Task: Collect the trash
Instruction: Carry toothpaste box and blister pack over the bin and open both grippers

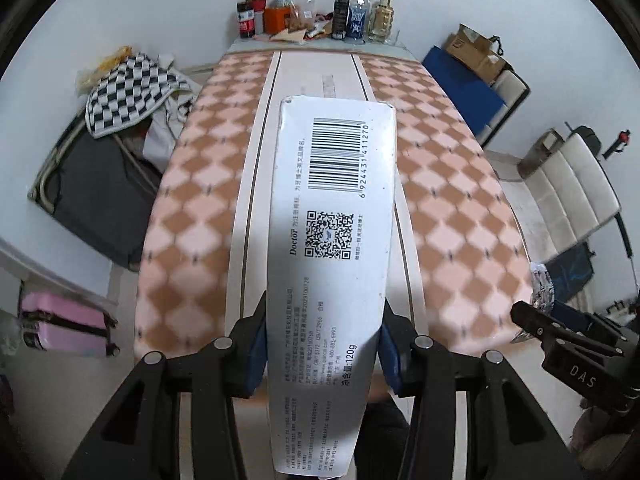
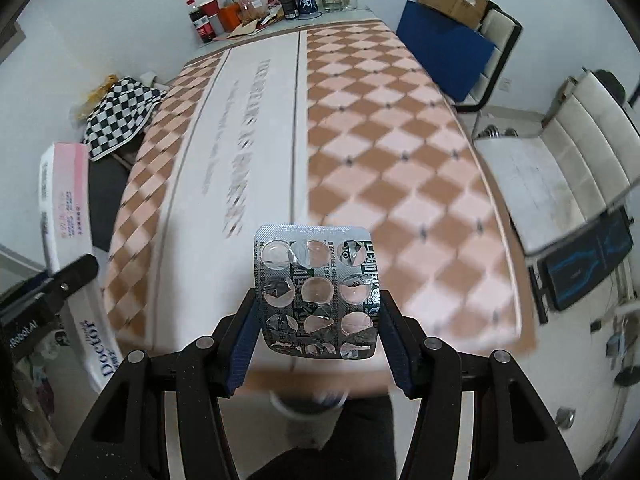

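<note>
Clamped between the blue pads of the left gripper is a long white toothpaste box, gripped by its two long sides and held up over the tabletop. "Doctor" is printed on it, plus a QR code, a barcode starting 6924431 and "120g" near the pads. From the right wrist view the same box is seen off to the left, with "Doctor" in blue and a pink panel on top. An emptied foil blister pack is pinched by its side edges in the right gripper, jaws about halfway shut; its printing can't be read. "DAS" is marked on the right gripper's body. Bottles, including a cola one, are lined up at the tabletop's far end.
</note>
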Motion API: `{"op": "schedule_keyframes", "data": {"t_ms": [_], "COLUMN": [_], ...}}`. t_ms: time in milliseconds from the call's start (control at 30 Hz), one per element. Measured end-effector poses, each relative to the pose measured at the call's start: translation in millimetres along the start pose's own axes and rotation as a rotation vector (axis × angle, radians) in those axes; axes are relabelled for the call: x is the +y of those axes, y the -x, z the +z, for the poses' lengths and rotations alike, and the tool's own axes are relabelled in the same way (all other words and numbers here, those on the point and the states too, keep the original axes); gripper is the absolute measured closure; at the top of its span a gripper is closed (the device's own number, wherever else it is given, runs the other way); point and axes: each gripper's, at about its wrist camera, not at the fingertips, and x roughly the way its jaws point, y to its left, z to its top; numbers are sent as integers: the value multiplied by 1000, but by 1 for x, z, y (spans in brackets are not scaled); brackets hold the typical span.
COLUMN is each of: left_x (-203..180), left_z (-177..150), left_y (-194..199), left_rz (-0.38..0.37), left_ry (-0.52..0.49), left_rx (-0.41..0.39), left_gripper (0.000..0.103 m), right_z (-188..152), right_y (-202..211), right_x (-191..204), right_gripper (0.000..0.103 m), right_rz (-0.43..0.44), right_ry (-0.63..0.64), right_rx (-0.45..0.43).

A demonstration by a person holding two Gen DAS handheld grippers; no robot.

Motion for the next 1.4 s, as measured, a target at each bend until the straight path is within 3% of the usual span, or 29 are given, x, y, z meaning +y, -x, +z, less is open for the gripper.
{"op": "schedule_keyframes", "data": {"t_ms": [200,367,533,833,900,933,967,1033,1067,1100,1133,1233,1400], "left_x": [18,26,33,55,60,63,66,75,78,82,84,87,79], "left_z": [-89,-158,-205,-261,-271,-274,-275,-280,-281,-283,-285,-286,-282], "left_y": [-9,-78,-192,-414,-446,-459,-465,-473,-473,-472,-467,-445,-386], "left_rz": [-72,-129,-155,-159,-151,-138,-136,-125,-115,-100,-88,-19,100], "left_ry": [36,93,129,184,195,199,205,219,223,227,227,205,138], "left_rx": [140,327,458,647,670,671,665,653,645,636,627,582,488], "left_gripper": [60,60,59,57,51,38,24,15,15,15,15,15,15], "right_z": [-113,-195,-257,-329,-336,-340,-342,-345,-345,-345,-343,-343,-331], "right_y": [8,-37,-130,-359,-401,-423,-442,-468,-475,-483,-487,-480,-426], "right_x": [12,1,-19,-63,-64,-64,-64,-61,-61,-60,-58,-55,-47], "right_gripper": [45,45,45,45,44,44,44,43,30,10,4,3,3], "right_rz": [48,50,41,75,84,95,111,138,143,158,169,166,116], "right_ry": [-49,-71,-92,-152,-135,-126,-123,-106,-96,-92,-91,-78,-64], "right_rx": [115,266,391,537,563,574,584,587,584,576,571,540,481]}}
